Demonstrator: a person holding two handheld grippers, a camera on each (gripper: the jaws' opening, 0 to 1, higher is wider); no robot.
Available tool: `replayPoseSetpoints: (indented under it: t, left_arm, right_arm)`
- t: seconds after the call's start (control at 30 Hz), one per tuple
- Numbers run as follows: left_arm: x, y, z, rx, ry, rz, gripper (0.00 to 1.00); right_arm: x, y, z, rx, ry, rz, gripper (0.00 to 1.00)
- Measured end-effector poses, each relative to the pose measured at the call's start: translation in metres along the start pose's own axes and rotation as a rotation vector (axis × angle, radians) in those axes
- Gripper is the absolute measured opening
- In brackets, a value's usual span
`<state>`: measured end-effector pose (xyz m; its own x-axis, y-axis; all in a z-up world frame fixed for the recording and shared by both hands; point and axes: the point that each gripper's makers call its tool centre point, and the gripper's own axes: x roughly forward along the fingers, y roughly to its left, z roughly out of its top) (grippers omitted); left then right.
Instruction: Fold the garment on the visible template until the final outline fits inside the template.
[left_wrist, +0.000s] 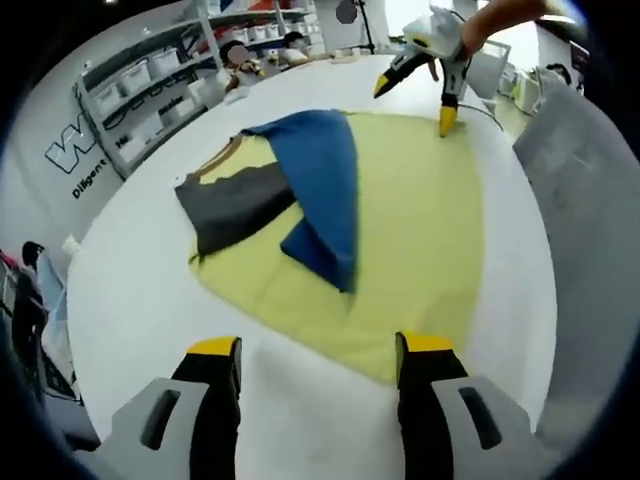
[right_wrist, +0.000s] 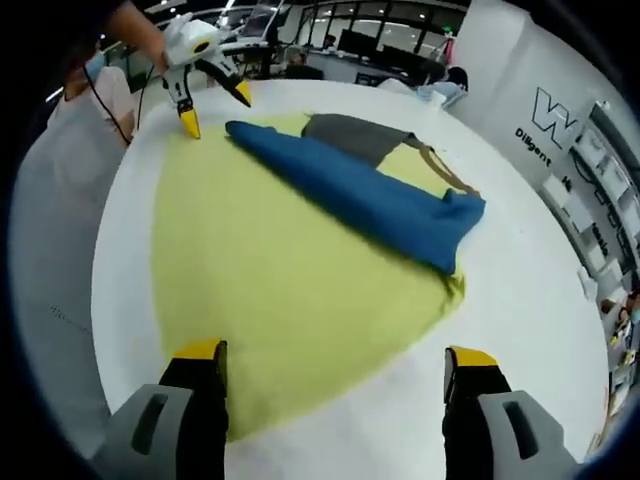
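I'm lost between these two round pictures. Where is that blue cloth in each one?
Left gripper view: the blue cloth lies at centre, slightly above the middle, draped over a grey garment to its left.
Right gripper view: the blue cloth runs as a slanted band across the upper middle, with the grey garment above it.
Shared landmark: the yellow-green template beneath the cloth.
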<state>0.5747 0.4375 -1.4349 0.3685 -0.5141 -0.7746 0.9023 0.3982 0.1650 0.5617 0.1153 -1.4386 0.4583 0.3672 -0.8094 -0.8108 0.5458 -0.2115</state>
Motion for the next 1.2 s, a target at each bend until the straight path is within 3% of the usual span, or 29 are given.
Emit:
replayPoseSetpoints:
  t: [0.17,0.33,0.77,0.9,0.97,1.07,1.2]
  left_arm:
    - [-0.002,-0.013,-0.002,-0.011,0.0,-0.02,0.67]
    - [-0.003,-0.025,-0.002,-0.015,0.006,-0.045,0.65]
    - [-0.004,-0.031,-0.003,-0.018,0.009,-0.041,0.68]
    - [-0.004,-0.026,-0.004,-0.031,0.024,-0.018,0.72]
    - [-0.004,-0.021,-0.003,-0.024,0.031,0.002,0.78]
    - [-0.006,-0.018,0.0,0.04,0.042,0.026,0.85]
    - [-0.006,-0.021,0.006,0.045,0.04,0.021,0.83]
  right_arm:
    - [-0.002,0.003,-0.003,-0.027,0.01,0.019,0.92]
    - [-0.003,0.009,-0.002,-0.061,0.011,0.035,0.89]
    - [-0.005,0.012,-0.002,-0.066,0.008,0.022,0.89]
    - [-0.004,0.013,-0.003,-0.03,0.024,0.012,0.93]
    - [-0.002,0.021,0.001,-0.035,0.015,0.034,0.98]
    - [-0.002,0.025,0.006,-0.071,0.017,0.037,0.94]
    - [-0.002,0.023,0.02,-0.04,-0.02,0.033,0.96]
